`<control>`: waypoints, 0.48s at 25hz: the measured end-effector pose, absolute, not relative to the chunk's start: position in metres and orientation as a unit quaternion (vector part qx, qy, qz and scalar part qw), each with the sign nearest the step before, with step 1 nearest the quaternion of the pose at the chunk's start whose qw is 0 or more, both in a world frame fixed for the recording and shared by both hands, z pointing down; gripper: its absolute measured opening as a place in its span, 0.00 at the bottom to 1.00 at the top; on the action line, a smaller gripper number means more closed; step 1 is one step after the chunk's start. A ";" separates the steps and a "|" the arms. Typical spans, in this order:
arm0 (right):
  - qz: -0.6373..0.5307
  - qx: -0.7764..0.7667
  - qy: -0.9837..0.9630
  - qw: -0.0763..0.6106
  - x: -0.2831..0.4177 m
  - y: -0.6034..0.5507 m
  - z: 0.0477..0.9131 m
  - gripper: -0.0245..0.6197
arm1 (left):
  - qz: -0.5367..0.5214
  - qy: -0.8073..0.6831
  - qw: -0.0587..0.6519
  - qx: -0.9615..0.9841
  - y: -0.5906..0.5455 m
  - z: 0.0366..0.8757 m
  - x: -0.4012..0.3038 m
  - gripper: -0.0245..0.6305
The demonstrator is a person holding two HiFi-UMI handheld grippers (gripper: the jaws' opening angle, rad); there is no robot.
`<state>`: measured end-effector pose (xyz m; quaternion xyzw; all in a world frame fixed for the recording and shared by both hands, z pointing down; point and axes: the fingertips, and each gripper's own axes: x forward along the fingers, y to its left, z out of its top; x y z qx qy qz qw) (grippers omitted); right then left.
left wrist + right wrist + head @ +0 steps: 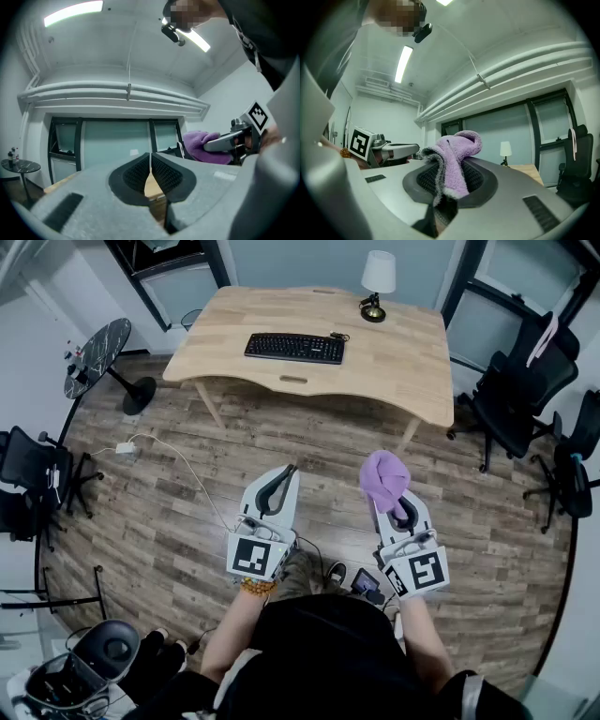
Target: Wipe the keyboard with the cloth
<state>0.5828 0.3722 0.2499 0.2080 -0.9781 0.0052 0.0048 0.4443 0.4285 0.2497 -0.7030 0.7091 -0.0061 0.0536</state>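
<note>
Right gripper (451, 180) fingers clamp the purple cloth (457, 145); left gripper (150, 161) fingers shut, apparently empty.

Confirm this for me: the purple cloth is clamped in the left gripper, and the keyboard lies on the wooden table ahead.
Not quite. The purple cloth is clamped in the right gripper, not the left; the right gripper view shows it pinched between those jaws, while the left gripper is shut with nothing in it. The keyboard does lie on the wooden table ahead.
</note>
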 end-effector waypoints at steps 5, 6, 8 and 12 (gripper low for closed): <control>0.058 0.188 -0.980 0.009 0.545 0.360 0.261 0.16 | -0.017 0.713 0.039 -0.700 0.417 0.260 0.405 0.08; 0.061 0.193 -0.979 0.010 0.538 0.355 0.264 0.16 | -0.016 0.712 0.036 -0.701 0.414 0.261 0.396 0.08; 0.065 0.203 -0.977 0.012 0.523 0.346 0.267 0.16 | -0.012 0.708 0.032 -0.705 0.409 0.264 0.378 0.08; 0.068 0.219 -0.973 0.008 0.490 0.331 0.268 0.16 | -0.011 0.700 0.032 -0.713 0.402 0.269 0.336 0.08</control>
